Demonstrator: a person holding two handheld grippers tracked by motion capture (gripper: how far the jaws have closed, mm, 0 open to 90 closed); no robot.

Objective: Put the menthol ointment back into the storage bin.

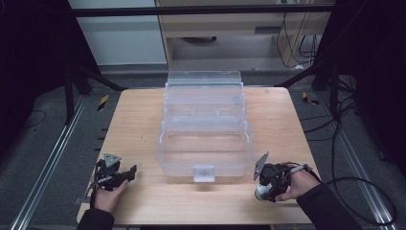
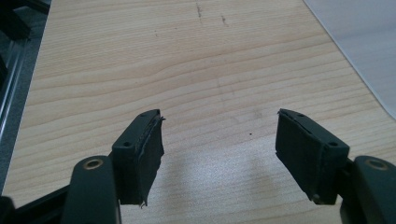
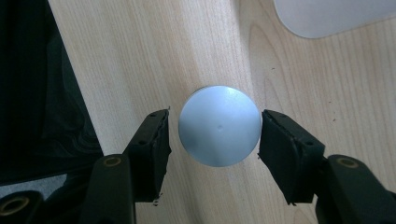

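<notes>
A small white round-topped cylinder (image 1: 261,192) stands upright near the table's front right. In the right gripper view its pale round top (image 3: 219,126) lies between the two black pads. My right gripper (image 3: 215,116) points straight down over it, a thin gap showing at the left pad and the right pad just at its edge. From above, the right gripper (image 1: 266,188) sits low on the table in a person's hand. My left gripper (image 1: 129,173) rests at the front left, jaws wide apart; in its own view the left gripper (image 2: 219,123) has only bare wood between the pads.
A clear plastic box (image 1: 165,158) stands open at the table's middle, its lid (image 1: 203,79) tipped back and a latch (image 1: 203,172) at the front. Its corner shows as the box (image 3: 331,14) and the box (image 2: 364,42). The wooden table (image 1: 139,120) ends close behind the right gripper.
</notes>
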